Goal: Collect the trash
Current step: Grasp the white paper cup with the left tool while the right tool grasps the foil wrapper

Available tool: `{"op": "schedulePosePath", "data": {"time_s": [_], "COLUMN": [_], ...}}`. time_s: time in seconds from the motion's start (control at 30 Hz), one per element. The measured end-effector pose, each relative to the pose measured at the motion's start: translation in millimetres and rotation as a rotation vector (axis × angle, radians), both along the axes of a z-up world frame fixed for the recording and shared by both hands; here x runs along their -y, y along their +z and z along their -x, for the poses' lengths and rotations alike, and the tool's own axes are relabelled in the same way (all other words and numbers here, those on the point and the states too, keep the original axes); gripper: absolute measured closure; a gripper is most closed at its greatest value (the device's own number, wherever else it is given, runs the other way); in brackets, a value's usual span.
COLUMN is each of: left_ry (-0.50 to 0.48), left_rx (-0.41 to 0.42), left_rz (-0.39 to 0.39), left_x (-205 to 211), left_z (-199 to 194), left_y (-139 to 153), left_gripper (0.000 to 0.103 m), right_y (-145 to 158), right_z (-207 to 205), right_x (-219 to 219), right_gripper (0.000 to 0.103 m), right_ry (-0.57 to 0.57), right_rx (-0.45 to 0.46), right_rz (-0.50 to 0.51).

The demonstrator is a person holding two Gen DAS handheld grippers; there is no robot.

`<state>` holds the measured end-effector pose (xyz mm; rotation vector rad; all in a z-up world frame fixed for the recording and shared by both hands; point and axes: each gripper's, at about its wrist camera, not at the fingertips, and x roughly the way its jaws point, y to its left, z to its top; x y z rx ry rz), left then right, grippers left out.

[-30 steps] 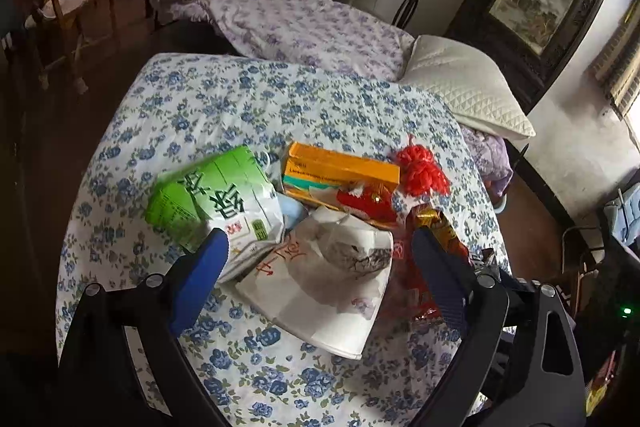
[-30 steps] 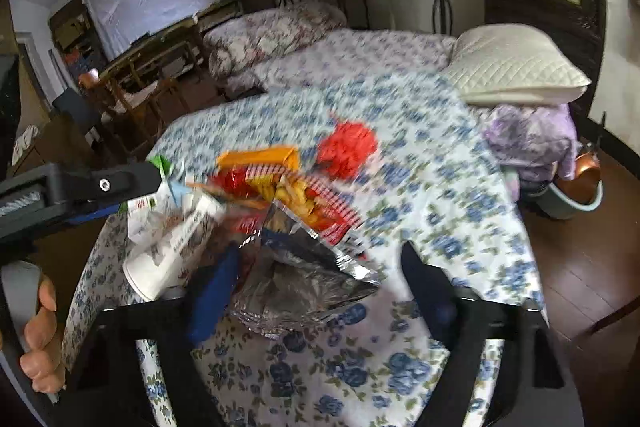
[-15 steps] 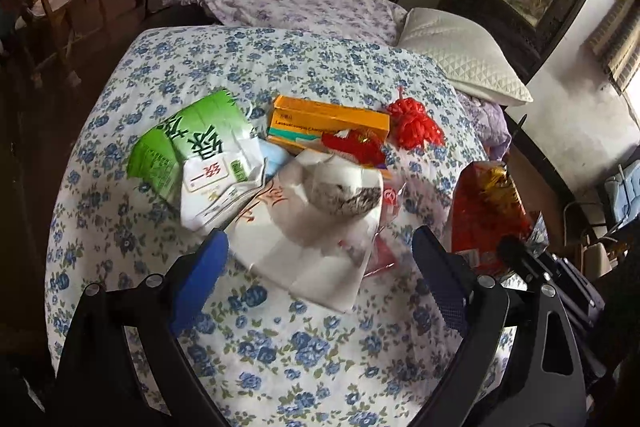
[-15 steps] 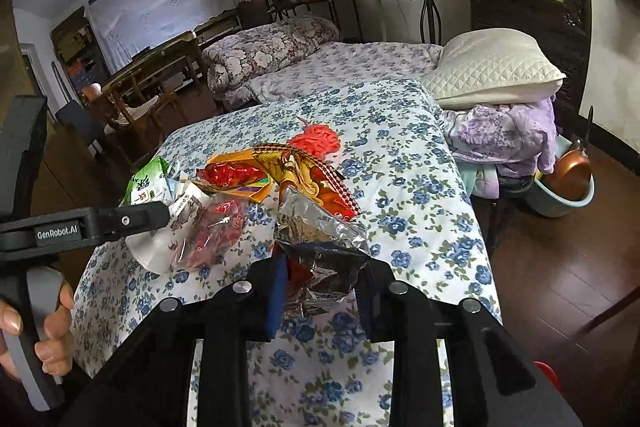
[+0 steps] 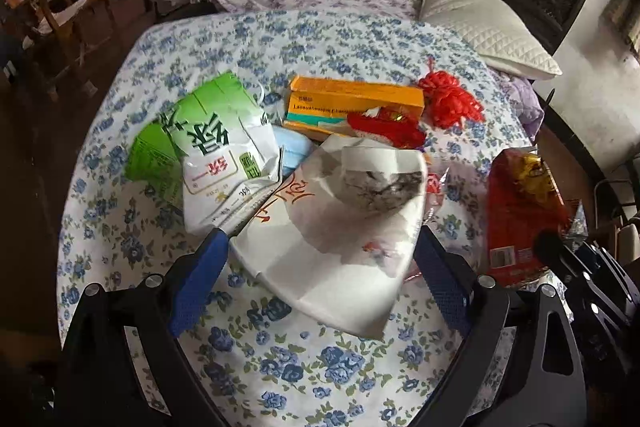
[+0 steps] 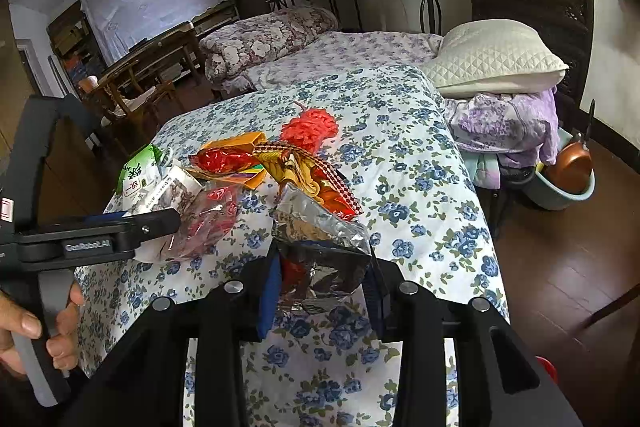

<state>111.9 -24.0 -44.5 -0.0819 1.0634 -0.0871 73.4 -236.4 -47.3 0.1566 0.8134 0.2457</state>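
Orange box (image 5: 352, 101) partly hidden under red wrapper (image 5: 384, 125); box lettering illegible.

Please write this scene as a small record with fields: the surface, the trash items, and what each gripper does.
surface: floral tablecloth
trash: green and white bag; orange box; white paper bag; red mesh ball
left gripper: open, fingers on either side of the white paper bag
right gripper: shut on red foil snack bag; jaws just closed, then eased slightly
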Motion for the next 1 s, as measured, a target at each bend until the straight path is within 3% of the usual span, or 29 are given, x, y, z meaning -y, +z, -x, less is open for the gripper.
{"op": "schedulePosePath", "data": {"time_s": [0.07,0.3,0.43,0.67,0.7,0.8,0.87,1.0], "left_ry": [0.0,0.001,-0.019,-0.02,-0.019,-0.026,-0.029,-0.029], "left_rx": [-0.015,-0.049,-0.062,-0.04,-0.043,-0.057,-0.054,-0.02], "left_rz": [0.007,0.071,0.146,0.143,0.144,0.12,0.105,0.044], "left_x": [-1,-3,-6,-7,-8,-6,-4,-1], "left_z": [-3,-9,-7,-4,-4,-4,-4,-4], "left_y": [-5,-14,-11,-2,-3,-5,-6,-3], "left_gripper": [0.013,0.016,0.038,0.04,0.04,0.039,0.038,0.033], "right_y": [-1,1,-1,-1,-1,-4,-5,-5], "right_z": [-1,0,-1,-3,-3,-7,-7,-6], "right_x": [0,-1,-3,0,1,1,2,-1], "right_gripper": [0.063,0.034,0.032,0.032,0.034,0.068,0.074,0.075], "right_ry": [-0.004,-0.02,-0.022,-0.036,-0.035,-0.014,-0.008,0.003], "right_rx": [-0.001,0.031,0.033,0.031,0.029,-0.001,-0.005,-0.006], "right_rz": [-0.005,0.008,0.023,0.016,0.013,-0.005,-0.01,-0.011]}}
